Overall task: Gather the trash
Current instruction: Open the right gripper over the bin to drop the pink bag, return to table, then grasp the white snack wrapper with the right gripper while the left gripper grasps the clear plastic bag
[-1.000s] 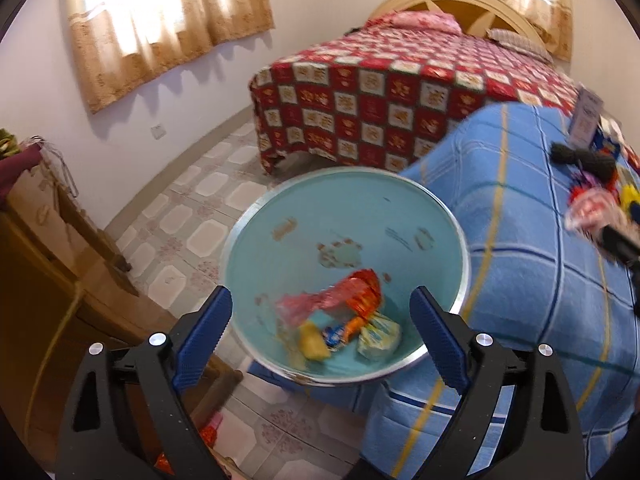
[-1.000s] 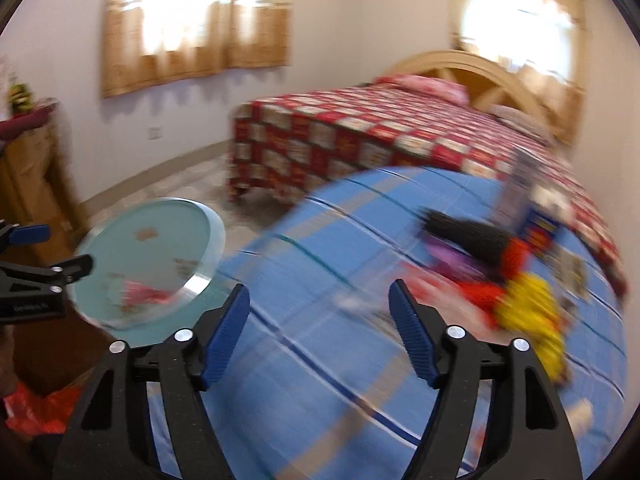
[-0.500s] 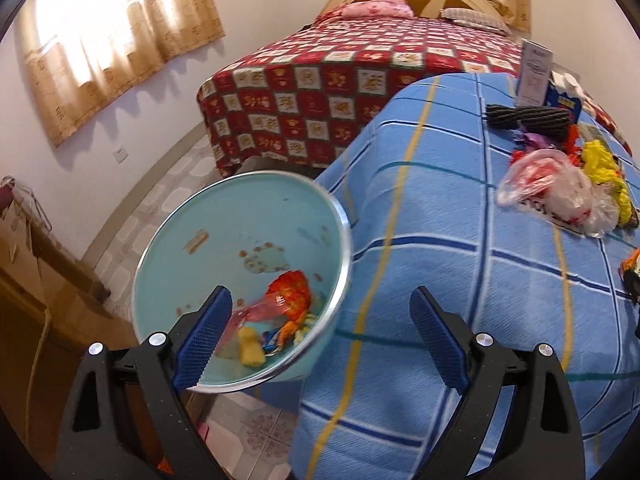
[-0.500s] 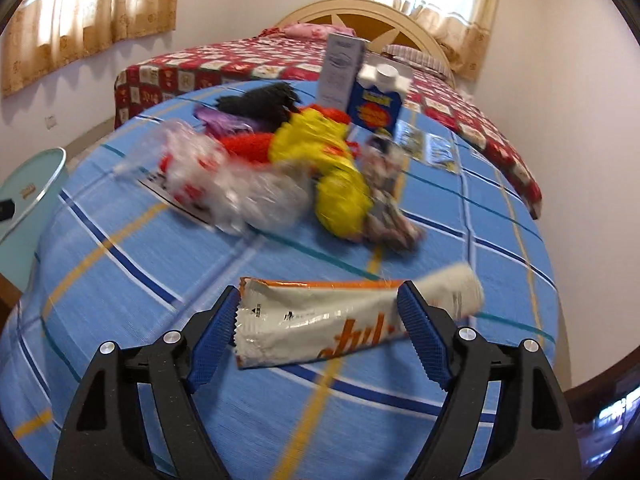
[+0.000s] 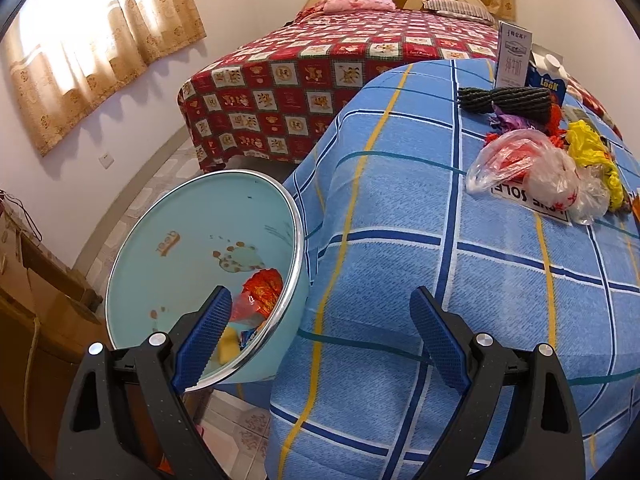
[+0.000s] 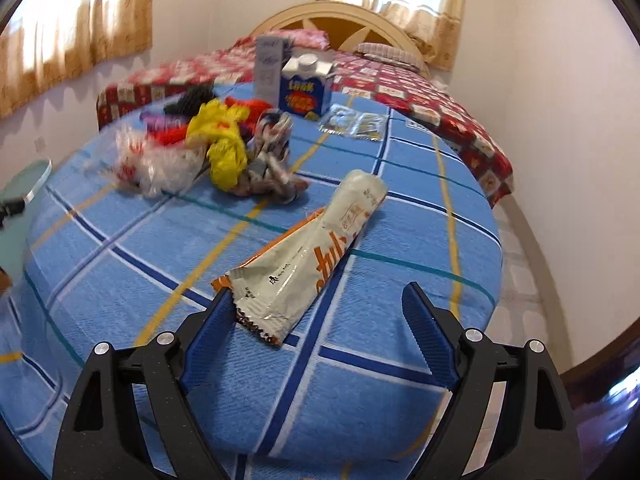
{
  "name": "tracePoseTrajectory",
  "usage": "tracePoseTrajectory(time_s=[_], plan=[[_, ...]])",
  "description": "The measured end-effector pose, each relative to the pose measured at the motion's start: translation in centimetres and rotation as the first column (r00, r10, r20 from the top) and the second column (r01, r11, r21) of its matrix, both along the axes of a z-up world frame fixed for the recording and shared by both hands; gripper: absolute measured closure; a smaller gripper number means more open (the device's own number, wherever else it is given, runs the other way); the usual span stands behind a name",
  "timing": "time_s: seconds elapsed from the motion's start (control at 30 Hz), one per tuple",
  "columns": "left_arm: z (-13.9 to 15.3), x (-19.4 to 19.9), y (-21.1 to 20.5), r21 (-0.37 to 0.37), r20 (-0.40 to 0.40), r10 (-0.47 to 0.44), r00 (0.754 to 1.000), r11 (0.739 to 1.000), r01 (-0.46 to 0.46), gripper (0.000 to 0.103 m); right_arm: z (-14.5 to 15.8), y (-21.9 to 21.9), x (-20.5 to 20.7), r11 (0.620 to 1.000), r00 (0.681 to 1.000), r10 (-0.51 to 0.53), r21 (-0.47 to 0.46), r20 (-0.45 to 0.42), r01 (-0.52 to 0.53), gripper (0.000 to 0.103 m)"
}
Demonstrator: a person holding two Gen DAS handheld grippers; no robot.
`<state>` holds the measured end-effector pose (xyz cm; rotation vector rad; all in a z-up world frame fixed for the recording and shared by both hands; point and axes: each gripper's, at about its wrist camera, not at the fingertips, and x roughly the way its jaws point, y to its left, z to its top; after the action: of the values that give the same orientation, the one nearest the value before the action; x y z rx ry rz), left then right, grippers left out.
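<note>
Two tongs in your hands, both spread wide and holding nothing. Your right tongs (image 6: 316,320) hover low over the near edge of the bench (image 6: 400,380), which is draped in a blue woven cloth checked with navy, white, yellow and teal lines. One long wrapper (image 6: 304,264), off-white foil with orange lettering and a crimped zigzag end, lies flat on the cloth; that end sits just beside your left blue ribbed pad (image 6: 208,332), the rest running off toward the bench centre.

Farther back, toward the far edge, a loose heap: one crinkled clear plastic bag (image 6: 156,164) with red print, one crumpled yellow bag (image 6: 224,140), one twisted grey-and-white wrapper (image 6: 272,156), red and purple scraps. Behind it, two cartons: one blue milk carton (image 6: 306,88) with a round cap, one tall pale box (image 6: 270,66). Two flat clear sachets (image 6: 356,124) lie beside the carton.

Your left tongs (image 5: 320,336) hang over the bench's left edge. One round pale-blue enamel basin (image 5: 180,240) with a metal rim sits off that edge, tilted, holding a red foil wrapper (image 5: 262,288) and a few small scraps.
</note>
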<state>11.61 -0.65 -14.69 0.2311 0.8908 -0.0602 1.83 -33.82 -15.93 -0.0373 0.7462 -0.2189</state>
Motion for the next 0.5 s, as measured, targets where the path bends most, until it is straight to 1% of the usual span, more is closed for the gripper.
tracePoseTrajectory(time_s=[0.07,0.17,0.23,0.3,0.37,0.4,0.43,0.47,0.5], plan=[[0.2,-0.1,-0.4,0.006,0.013,-0.005,1.0,1.0,0.005,0.014,0.6,-0.1,-0.3,0.999,1.0,-0.016,0.05,0.02,0.015,0.02],[0.6,0.1,-1.5,0.012,0.025,-0.014,1.0,1.0,0.014,0.014,1.0,-0.3,0.5,0.99,0.998,-0.062,0.125,0.015,0.059,0.019],[0.7,0.2,-2.3,0.017,0.032,-0.019,0.999,1.0,0.018,0.014,0.7,-0.1,1.7,0.986,0.995,-0.098,0.136,-0.004,0.098,0.019],[0.9,0.2,-3.1,0.012,0.037,-0.029,0.999,1.0,0.028,0.014,0.2,-0.1,2.6,0.983,0.994,-0.111,0.143,-0.023,0.113,0.019],[1.3,0.2,-4.2,0.0,0.042,-0.045,0.998,0.999,0.045,0.014,-0.5,-0.7,3.4,0.974,0.989,-0.143,0.171,-0.042,0.148,0.022],[1.5,0.1,-4.7,-0.006,0.047,-0.053,0.998,0.999,0.053,0.014,-0.4,-0.7,3.4,0.974,0.988,-0.149,0.166,-0.032,0.153,0.028],[1.7,0.0,-5.0,-0.011,0.05,-0.057,0.997,0.998,0.058,0.014,-0.4,-0.8,3.3,0.975,0.988,-0.149,0.161,-0.03,0.152,0.042],[1.9,0.0,-5.6,-0.02,0.052,-0.064,0.997,0.998,0.065,0.014,-0.3,-0.9,3.2,0.975,0.989,-0.146,0.163,-0.029,0.149,0.05],[2.0,0.0,-6.1,-0.028,0.054,-0.071,0.996,0.997,0.072,0.014,-0.3,-1.2,3.2,0.974,0.989,-0.141,0.173,-0.035,0.145,0.062]])
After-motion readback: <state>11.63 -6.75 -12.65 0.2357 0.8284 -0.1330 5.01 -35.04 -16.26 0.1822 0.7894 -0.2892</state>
